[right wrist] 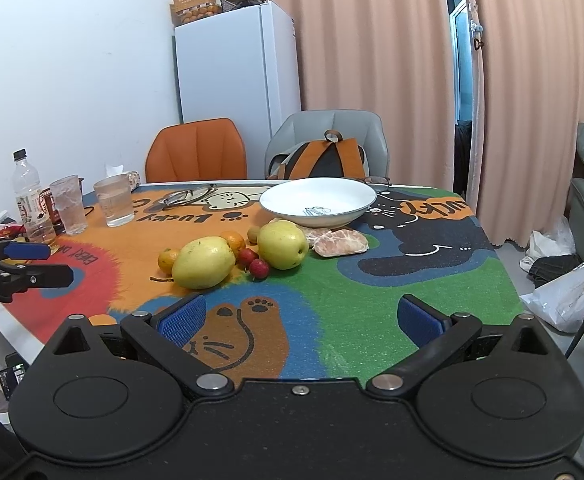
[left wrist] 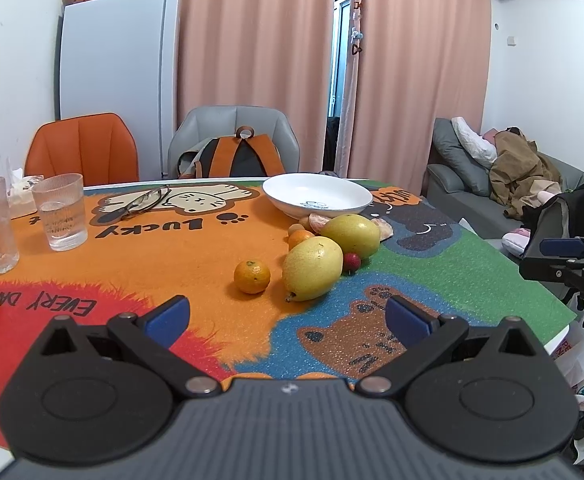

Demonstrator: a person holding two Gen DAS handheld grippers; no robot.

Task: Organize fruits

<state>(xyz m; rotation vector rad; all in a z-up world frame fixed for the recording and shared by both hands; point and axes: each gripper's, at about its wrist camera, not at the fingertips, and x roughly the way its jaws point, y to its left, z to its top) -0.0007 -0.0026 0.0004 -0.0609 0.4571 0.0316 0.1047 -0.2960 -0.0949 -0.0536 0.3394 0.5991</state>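
A pile of fruit lies mid-table: two big yellow-green fruits (left wrist: pixel 313 268) (right wrist: pixel 283 244), a small orange (left wrist: pixel 252 276), another orange (right wrist: pixel 234 241), two small red fruits (right wrist: pixel 259 268), a kiwi (right wrist: pixel 254 234) and peeled citrus pieces (right wrist: pixel 340 243). An empty white bowl (left wrist: pixel 317 194) (right wrist: pixel 318 202) stands behind them. My left gripper (left wrist: pixel 288 316) is open and empty, short of the fruit. My right gripper (right wrist: pixel 310 316) is open and empty, over the near edge of the mat. Each gripper shows at the edge of the other's view.
Two glasses (left wrist: pixel 61 212) and a bottle (right wrist: pixel 32 200) stand at the left of the colourful mat (right wrist: pixel 392 280). Eyeglasses (left wrist: pixel 144 202) lie at the back. An orange chair (right wrist: pixel 197 152) and a grey chair with a backpack (right wrist: pixel 324 160) stand behind. A sofa (left wrist: pixel 492 184) and bags (right wrist: pixel 572 292) are right.
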